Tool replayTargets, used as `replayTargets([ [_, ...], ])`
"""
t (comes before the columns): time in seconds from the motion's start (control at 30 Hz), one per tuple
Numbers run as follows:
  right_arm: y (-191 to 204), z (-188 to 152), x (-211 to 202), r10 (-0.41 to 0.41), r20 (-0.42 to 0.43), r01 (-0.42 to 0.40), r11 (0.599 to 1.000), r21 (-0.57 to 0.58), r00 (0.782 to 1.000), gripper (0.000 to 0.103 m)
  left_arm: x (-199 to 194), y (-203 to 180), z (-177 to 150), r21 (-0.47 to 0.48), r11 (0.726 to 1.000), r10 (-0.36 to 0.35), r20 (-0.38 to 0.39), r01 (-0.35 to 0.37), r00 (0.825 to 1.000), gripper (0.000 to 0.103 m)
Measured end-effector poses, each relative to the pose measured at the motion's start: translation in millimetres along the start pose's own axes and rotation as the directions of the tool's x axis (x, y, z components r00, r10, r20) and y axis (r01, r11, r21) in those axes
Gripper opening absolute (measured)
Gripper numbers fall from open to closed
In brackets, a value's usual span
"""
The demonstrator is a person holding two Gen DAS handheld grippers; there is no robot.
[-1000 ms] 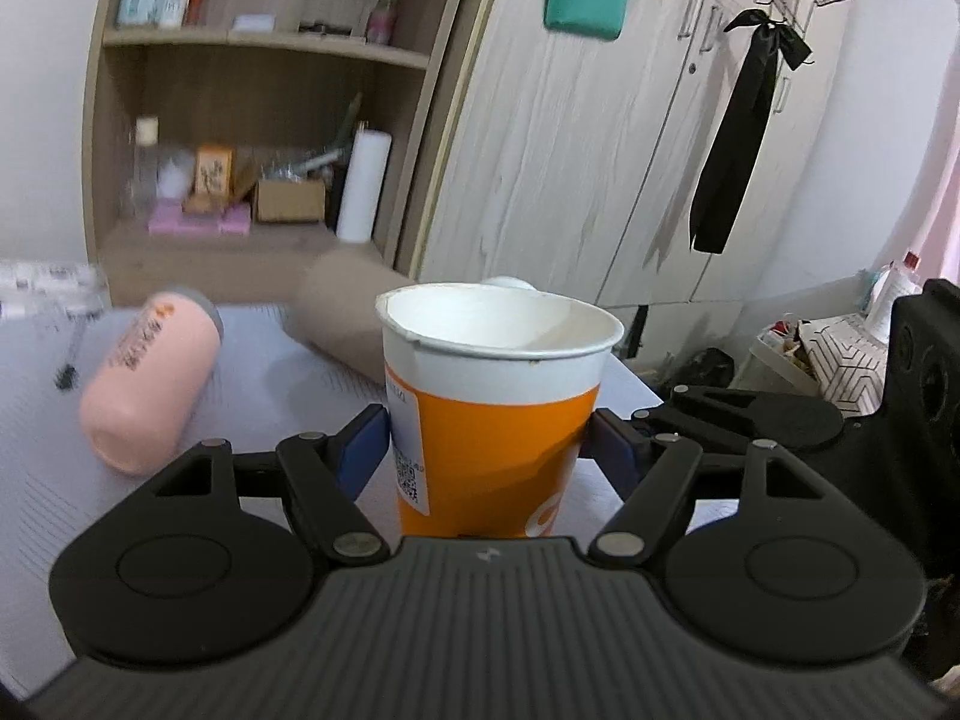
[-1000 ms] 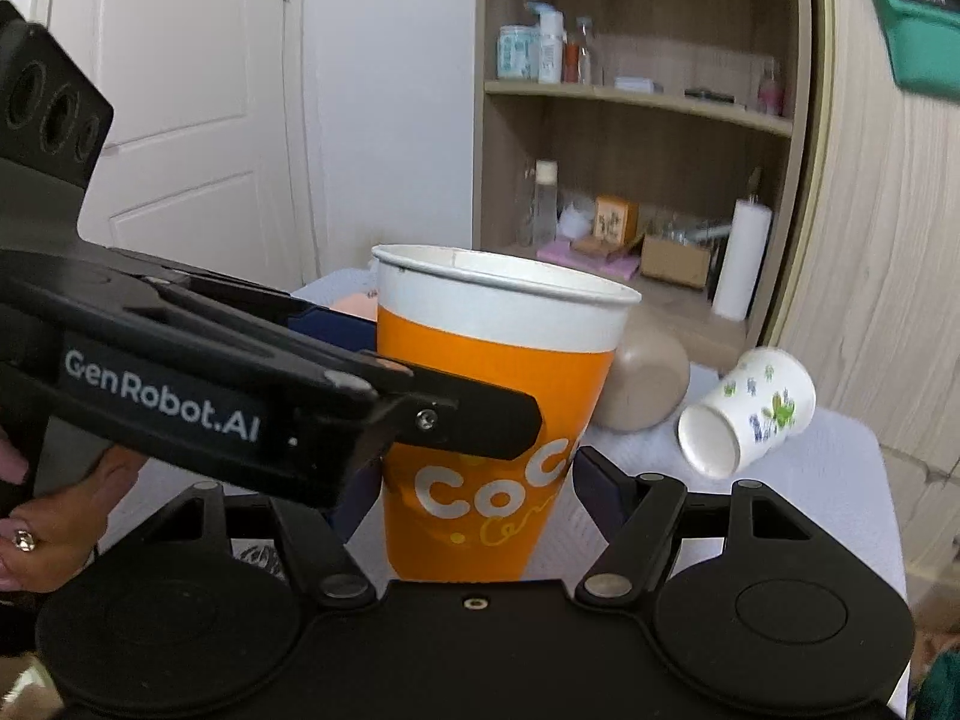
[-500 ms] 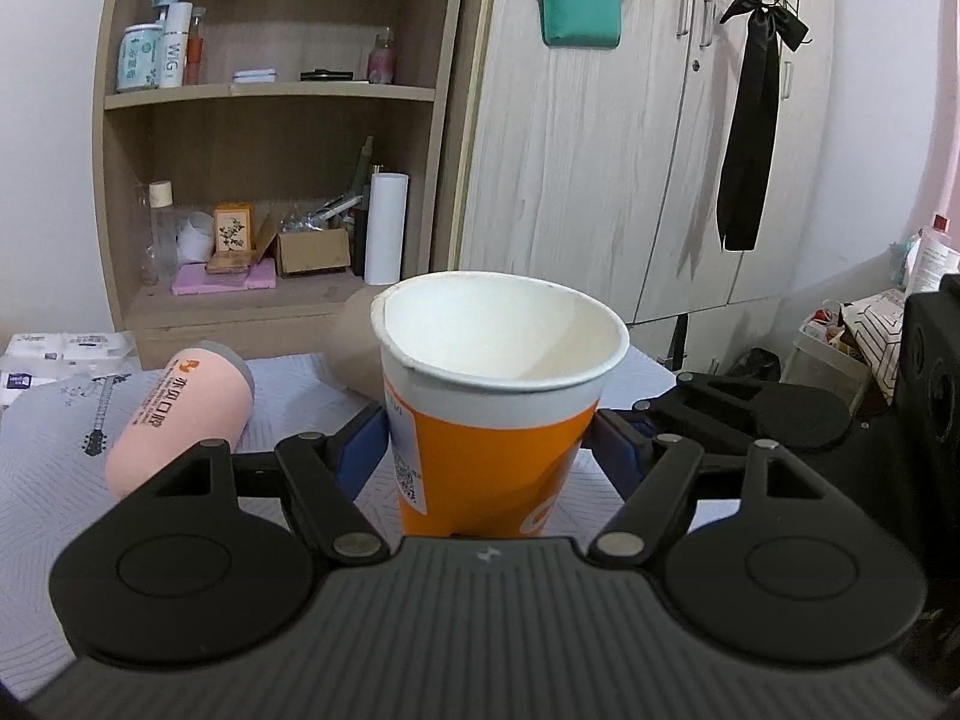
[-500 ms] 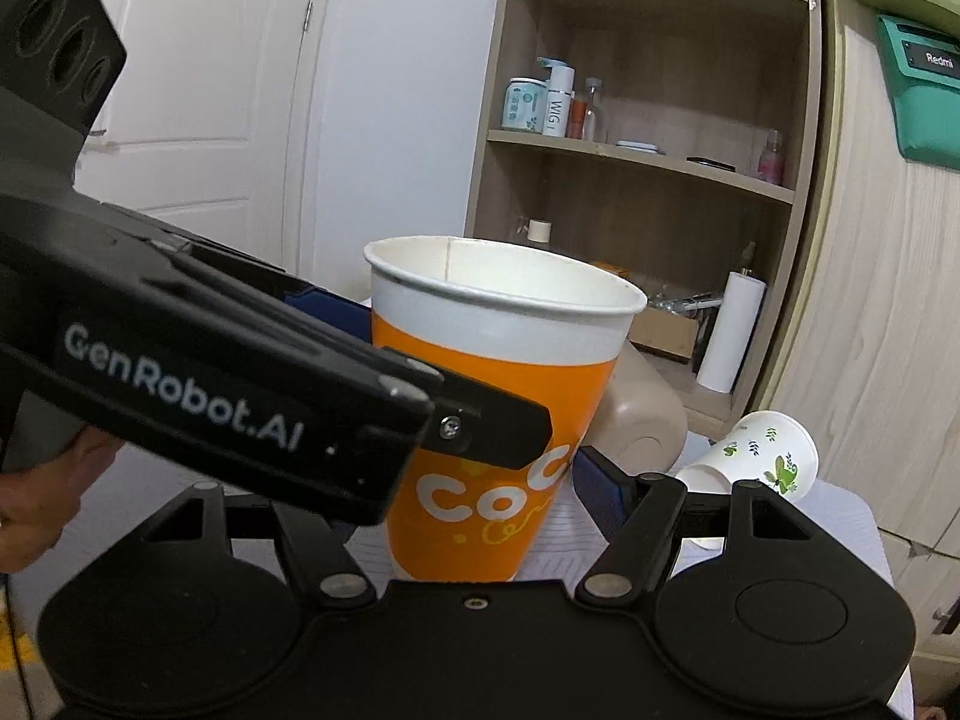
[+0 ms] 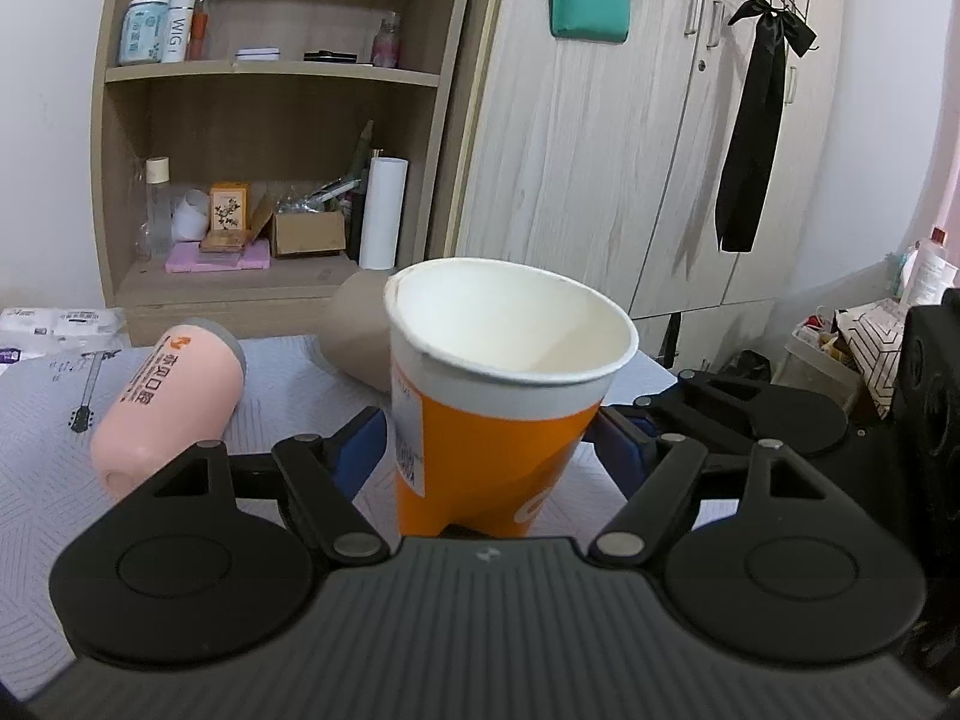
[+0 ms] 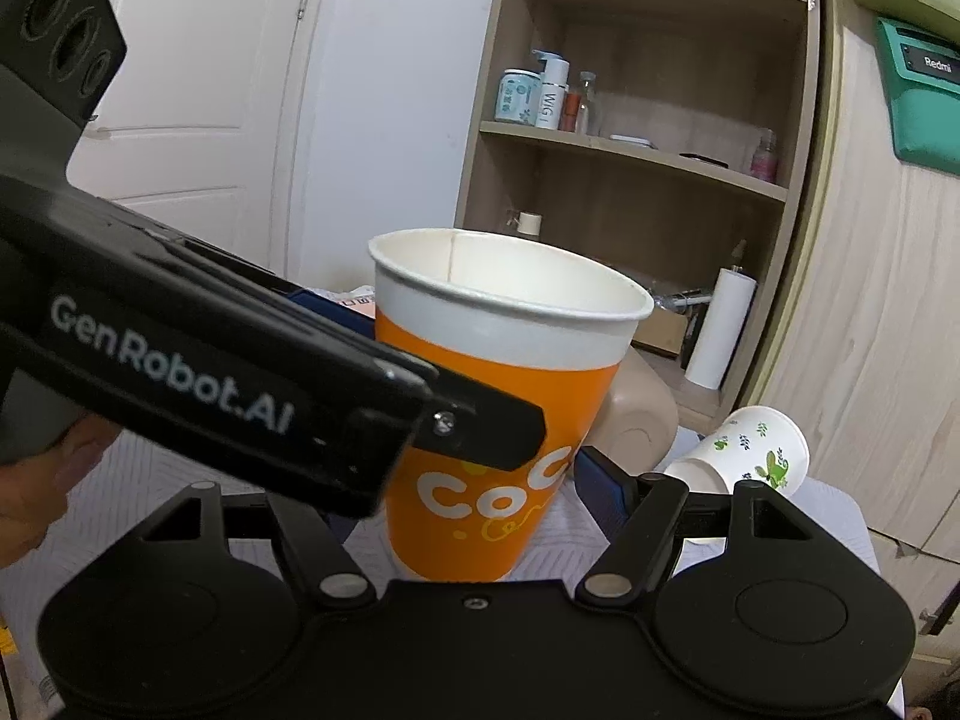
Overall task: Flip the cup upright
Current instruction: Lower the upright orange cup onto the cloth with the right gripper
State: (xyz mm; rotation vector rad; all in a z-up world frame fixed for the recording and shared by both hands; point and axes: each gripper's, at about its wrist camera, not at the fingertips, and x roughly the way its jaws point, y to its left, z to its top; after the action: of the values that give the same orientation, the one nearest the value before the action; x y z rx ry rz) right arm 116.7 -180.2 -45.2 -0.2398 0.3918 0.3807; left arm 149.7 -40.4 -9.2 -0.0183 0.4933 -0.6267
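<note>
An orange and white paper cup (image 5: 498,414) stands mouth up between the fingers of both grippers; it also shows in the right wrist view (image 6: 498,420). My left gripper (image 5: 489,450) has its blue pads (image 5: 360,450) on either side of the cup, close to its wall. My right gripper (image 6: 480,480) straddles the same cup from another side, with its right pad (image 6: 603,492) by the cup. The left gripper's black body (image 6: 210,348) crosses the right wrist view and hides the right gripper's left pad. Whether the pads press the cup is unclear.
A pink cup (image 5: 168,408) lies on its side at the left of the patterned table (image 5: 36,480). A tan cup (image 5: 360,336) lies behind the orange one. A white floral cup (image 6: 744,450) lies tipped at the right. Shelves and wardrobe stand behind.
Both views have tilted up and drawn back slightly, showing more of the cup's inside. The cup now leans a little in the left wrist view.
</note>
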Motion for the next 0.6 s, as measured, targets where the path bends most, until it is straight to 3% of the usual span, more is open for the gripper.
replayTargets([
  [0.4,1.6,-10.3,-26.4,-0.004,-0.027,0.005,0.999,0.037,1.0,0.083,-26.3,4.8,-8.3,-0.028,0.999,0.018,-0.031,-0.019,0.999,0.08],
  [0.6,4.9,-15.3,-52.7,-0.014,-0.032,0.017,0.994,0.11,0.999,0.084,-42.9,16.0,-9.2,-0.097,0.99,0.1,-0.038,-0.103,0.994,0.082],
])
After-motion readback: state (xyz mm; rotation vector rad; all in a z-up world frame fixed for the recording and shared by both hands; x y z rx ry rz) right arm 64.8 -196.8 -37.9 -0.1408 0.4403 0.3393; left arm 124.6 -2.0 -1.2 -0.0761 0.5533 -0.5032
